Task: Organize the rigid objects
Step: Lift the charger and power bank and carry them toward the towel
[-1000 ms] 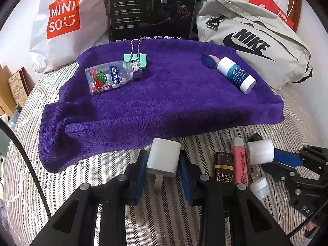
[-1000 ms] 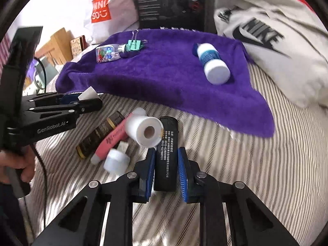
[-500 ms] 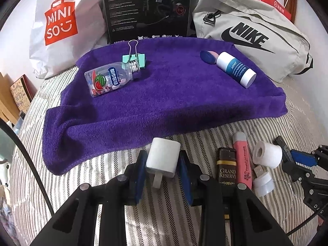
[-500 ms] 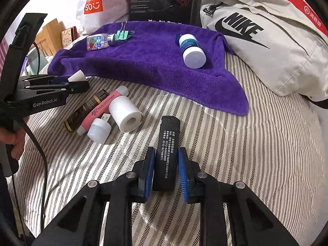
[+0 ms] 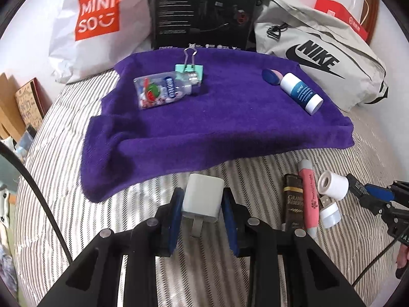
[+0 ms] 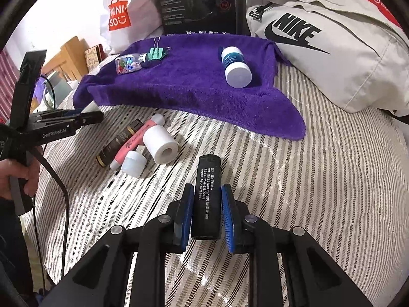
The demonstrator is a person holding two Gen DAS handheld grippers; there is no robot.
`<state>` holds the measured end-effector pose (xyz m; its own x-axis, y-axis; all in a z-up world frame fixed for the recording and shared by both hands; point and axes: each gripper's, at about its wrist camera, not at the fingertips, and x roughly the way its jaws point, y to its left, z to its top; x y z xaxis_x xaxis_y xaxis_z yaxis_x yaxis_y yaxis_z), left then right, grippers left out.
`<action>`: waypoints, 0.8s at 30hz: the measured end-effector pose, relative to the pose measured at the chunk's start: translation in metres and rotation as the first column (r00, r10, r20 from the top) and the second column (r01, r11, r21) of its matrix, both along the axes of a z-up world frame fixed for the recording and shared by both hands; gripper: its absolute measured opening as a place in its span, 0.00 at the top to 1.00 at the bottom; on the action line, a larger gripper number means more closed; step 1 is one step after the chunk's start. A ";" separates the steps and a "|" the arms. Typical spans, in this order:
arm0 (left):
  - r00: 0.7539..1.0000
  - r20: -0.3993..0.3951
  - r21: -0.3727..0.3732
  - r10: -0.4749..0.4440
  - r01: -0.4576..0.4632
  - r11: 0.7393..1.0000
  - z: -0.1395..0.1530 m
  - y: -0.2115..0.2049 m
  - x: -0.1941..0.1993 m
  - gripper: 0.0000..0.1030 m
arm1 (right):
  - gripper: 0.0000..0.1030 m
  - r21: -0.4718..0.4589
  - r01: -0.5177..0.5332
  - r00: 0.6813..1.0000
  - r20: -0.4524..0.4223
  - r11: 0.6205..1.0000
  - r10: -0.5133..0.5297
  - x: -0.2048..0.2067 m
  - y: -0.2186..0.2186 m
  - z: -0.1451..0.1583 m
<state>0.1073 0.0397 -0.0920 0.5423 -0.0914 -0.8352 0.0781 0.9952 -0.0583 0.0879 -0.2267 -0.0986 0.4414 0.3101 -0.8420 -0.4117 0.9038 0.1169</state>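
Behind the purple towel (image 5: 230, 117) on the striped bed (image 6: 319, 179) stand MINISO (image 5: 97, 12) and NIKE bags (image 5: 317, 58). Left gripper (image 5: 202, 204) clamps a white charger (image 5: 202, 199); right gripper (image 6: 205, 211) clamps a black printed bar (image 6: 207, 194); a "GRAND RESERVE" tube (image 5: 292, 199) lies nearby.

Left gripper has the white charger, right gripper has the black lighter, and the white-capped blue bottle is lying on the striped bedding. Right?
Not quite. The white-capped blue bottle lies on the purple towel, as the right wrist view shows. The rest holds: left gripper grips the white charger, right gripper grips the black lighter.
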 end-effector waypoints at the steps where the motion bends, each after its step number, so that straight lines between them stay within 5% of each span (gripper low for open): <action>1: 1.000 -0.003 0.005 0.005 -0.005 1.000 -0.001 0.002 -0.001 0.72 | 0.79 -0.006 -0.003 1.000 -0.005 1.000 0.003 0.001 0.001 -0.002; 14: 1.000 -0.021 0.040 -0.002 0.003 0.999 -0.008 0.000 0.001 0.72 | 0.78 -0.084 -0.032 0.999 0.023 0.996 0.034 0.005 0.015 -0.014; 24: 1.000 0.005 0.002 -0.016 0.016 1.000 0.002 0.008 -0.004 0.72 | 0.79 -0.008 -0.054 0.998 0.011 0.998 0.055 0.006 0.005 0.007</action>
